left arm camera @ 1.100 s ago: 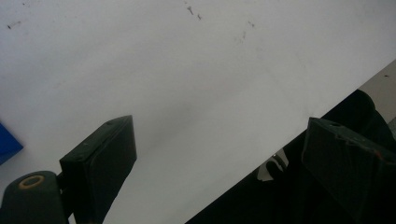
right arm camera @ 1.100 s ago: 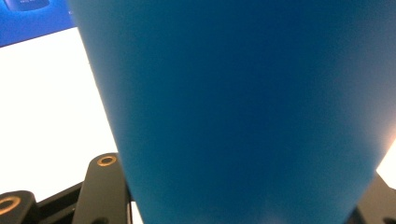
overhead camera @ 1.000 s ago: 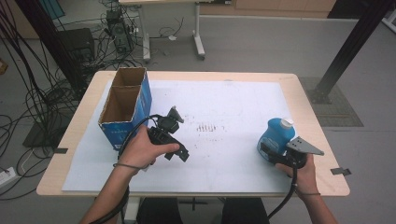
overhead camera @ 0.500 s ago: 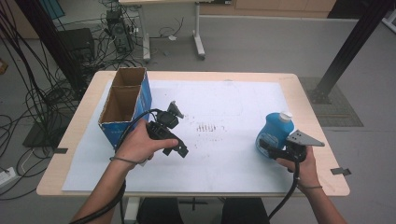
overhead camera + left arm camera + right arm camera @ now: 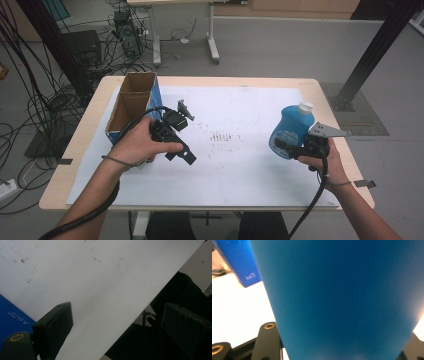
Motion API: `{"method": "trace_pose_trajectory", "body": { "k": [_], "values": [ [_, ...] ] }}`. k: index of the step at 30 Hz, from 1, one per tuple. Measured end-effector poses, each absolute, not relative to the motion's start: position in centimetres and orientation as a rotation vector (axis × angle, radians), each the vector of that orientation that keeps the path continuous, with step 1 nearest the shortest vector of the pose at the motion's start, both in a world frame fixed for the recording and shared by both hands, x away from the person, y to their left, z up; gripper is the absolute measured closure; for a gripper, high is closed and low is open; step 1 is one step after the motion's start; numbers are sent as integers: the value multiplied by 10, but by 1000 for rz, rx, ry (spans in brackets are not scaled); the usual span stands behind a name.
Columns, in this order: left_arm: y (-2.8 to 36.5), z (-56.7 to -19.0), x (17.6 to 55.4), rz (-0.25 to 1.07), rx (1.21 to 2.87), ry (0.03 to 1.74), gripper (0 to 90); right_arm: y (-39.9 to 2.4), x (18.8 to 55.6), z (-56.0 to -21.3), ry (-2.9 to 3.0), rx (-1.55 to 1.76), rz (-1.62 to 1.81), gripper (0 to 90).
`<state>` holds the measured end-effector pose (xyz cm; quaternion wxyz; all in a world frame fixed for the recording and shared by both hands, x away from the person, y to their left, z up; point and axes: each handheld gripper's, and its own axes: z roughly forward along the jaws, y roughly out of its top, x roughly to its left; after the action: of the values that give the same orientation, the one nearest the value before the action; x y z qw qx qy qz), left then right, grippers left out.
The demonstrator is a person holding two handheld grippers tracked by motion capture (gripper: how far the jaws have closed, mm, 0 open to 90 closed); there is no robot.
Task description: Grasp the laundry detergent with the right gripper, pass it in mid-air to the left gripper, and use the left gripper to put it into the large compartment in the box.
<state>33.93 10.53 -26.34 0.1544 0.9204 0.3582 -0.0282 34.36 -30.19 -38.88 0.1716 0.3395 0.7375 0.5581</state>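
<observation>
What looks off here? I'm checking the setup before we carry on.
Nothing spilled or damaged. The blue bottle leans, cap on, but only because the right tongs grip it. The open cardboard box stands upright at the table's left; faint smudges mark the white sheet.

I see even, soft room light on the white sheet (image 5: 250,150), with faint shadows. My right gripper view is blurred on the blue bottle (image 5: 342,297), with glare at its lower right.

blue bottle (image 5: 291,131) | white cap | upright, seemingly lifted | table's right side
</observation>
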Motion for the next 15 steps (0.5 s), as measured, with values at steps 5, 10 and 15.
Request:
{"method": "trace_pose_trajectory", "body": {
  "k": [5,10,15],
  "values": [
    [105,-250,340,-105,2666,938,105,-298,347,-375,2140,902,1621,412],
    [104,-239,342,-118,2716,837,106,-293,351,-362,2200,813,1646,412],
    [104,-225,344,-108,2742,765,108,-286,355,-347,2242,722,1681,412]
  ]
}}
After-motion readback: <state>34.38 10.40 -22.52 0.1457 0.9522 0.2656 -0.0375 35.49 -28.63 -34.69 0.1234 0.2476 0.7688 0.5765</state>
